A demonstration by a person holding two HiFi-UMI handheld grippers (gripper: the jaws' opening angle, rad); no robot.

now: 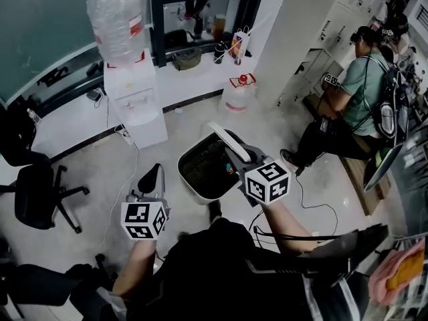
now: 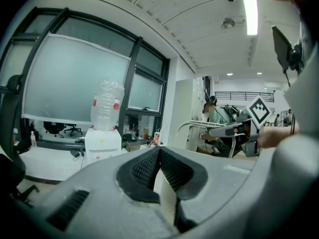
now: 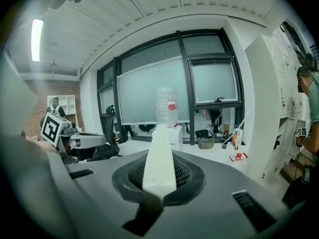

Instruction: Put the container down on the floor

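Observation:
The container (image 1: 200,172) is a white bin with a black mesh inside, seen from above in the head view, just ahead of the person's knees. Whether it touches the floor I cannot tell. Its white handle (image 1: 226,141) runs up into my right gripper (image 1: 235,164), which is shut on it. In the right gripper view the handle (image 3: 159,153) sticks straight out from between the pads of the right gripper (image 3: 158,183). My left gripper (image 1: 152,179) hangs left of the container, apart from it. Its pads meet at the tips and the left gripper (image 2: 159,153) holds nothing.
A water dispenser (image 1: 130,92) with a large bottle stands against the back wall. A black office chair (image 1: 37,192) is at the left. A white jug with a red handle (image 1: 239,93) sits by the pillar. A seated person (image 1: 344,105) is at the right, with a cable (image 1: 314,206) on the floor.

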